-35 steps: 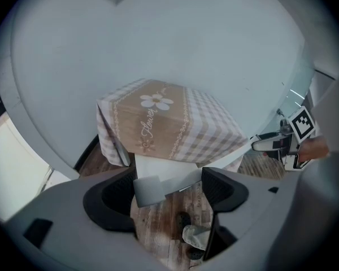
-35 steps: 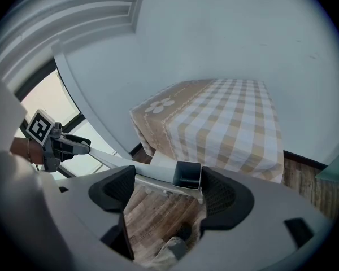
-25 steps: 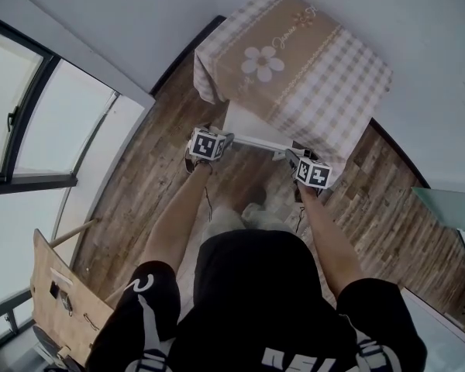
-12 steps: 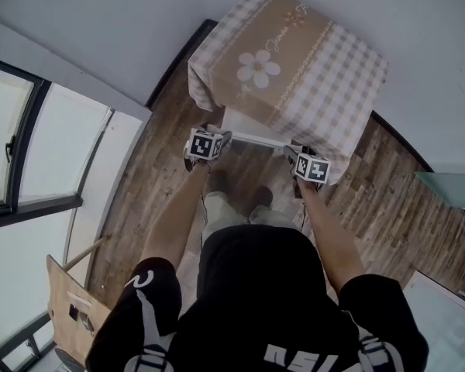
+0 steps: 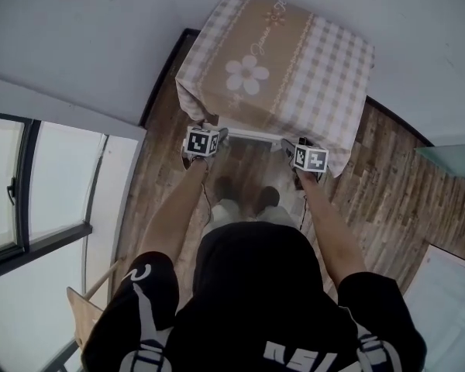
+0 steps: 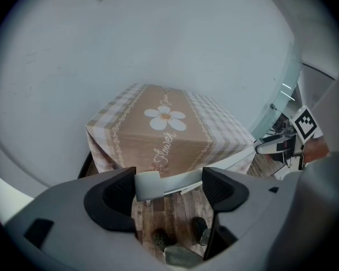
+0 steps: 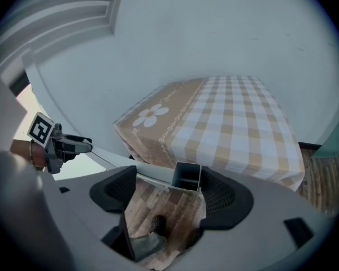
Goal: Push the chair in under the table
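1. At the far left a window is seen, with the wooden floor beside it.
2. The left gripper is held with its jaws apart, and nothing is clamped. In the gap lies the end of the white top rail of the chair, just beside the left-hand jaw. From there the rail runs on across the other jaw.
3. The chair is tucked almost wholly beneath the table, which is covered by a checked cloth with a daisy print. Only the rail is seen — at the table's near edge, spanning from one gripper to the other.
4. Below the rail the person's shoes are seen on the boards.
5. The right gripper is likewise held open — the rail's hollow square end sits just beside its right-hand jaw, unclamped.
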Available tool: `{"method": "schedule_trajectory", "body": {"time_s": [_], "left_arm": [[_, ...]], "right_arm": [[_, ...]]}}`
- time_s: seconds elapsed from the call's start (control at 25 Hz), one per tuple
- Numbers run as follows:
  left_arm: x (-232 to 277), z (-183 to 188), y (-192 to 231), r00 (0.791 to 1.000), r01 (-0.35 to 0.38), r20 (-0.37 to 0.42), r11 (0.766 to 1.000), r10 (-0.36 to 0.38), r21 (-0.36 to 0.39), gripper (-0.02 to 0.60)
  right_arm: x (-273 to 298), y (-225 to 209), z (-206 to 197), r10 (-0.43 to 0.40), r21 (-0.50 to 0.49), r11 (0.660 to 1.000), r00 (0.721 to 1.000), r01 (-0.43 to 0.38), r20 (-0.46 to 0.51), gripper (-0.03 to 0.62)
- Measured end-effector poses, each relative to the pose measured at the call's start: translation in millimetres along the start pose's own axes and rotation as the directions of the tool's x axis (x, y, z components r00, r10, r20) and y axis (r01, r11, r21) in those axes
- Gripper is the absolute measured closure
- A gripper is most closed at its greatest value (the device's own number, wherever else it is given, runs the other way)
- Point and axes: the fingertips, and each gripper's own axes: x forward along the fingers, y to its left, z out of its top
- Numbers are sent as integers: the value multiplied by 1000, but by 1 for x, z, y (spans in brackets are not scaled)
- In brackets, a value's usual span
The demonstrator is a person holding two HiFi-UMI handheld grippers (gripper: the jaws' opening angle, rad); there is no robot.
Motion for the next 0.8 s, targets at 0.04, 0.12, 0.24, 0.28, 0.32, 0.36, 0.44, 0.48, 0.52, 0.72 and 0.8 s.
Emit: {"method": "schedule_trajectory", "body": {"time_s": [0.04, 0.12, 0.24, 0.28, 0.32, 0.36, 0.44, 0.48, 0.52, 0.72, 0.8], "left_arm": [[3, 3, 2, 1000, 9, 1, 1000, -9, 3, 212], [6, 11, 6, 1000, 17, 0, 1000, -17, 18, 212], [15, 17, 11, 999, 47, -9, 998, -47, 27, 212], [17, 20, 13, 998, 56, -12, 998, -55, 30, 212], [18, 24, 15, 998, 58, -15, 998, -57, 36, 212], [19, 28, 18, 998, 59, -19, 997, -59, 43, 212], [22, 36, 21, 997, 69, -23, 996, -68, 55, 212], [25, 39, 22, 997, 74, -22, 995, -73, 61, 212], [28, 43, 23, 997, 78, -22, 995, -76, 66, 212], [42, 63, 27, 995, 96, -19, 991, -94, 90, 212], [50, 69, 27, 994, 113, -15, 989, -112, 91, 212]], "right_arm": [[2, 0, 2, -4, 1, 1000, 1000, 4, 4, 227], [5, -1, 6, -13, 5, 1000, 1000, 13, 8, 227], [10, 1, 11, -25, 20, 999, 1000, 25, 14, 227], [12, 1, 12, -29, 25, 999, 999, 28, 17, 227], [14, 1, 14, -32, 29, 999, 999, 32, 19, 227], [15, 1, 16, -36, 33, 999, 999, 36, 20, 227], [18, 0, 20, -47, 41, 998, 999, 46, 26, 227], [19, -1, 22, -54, 45, 998, 998, 52, 29, 227], [21, -2, 25, -60, 49, 997, 998, 59, 31, 227], [27, -8, 38, -91, 75, 993, 995, 88, 34, 227], [29, -10, 44, -109, 87, 991, 993, 105, 42, 228]]}}
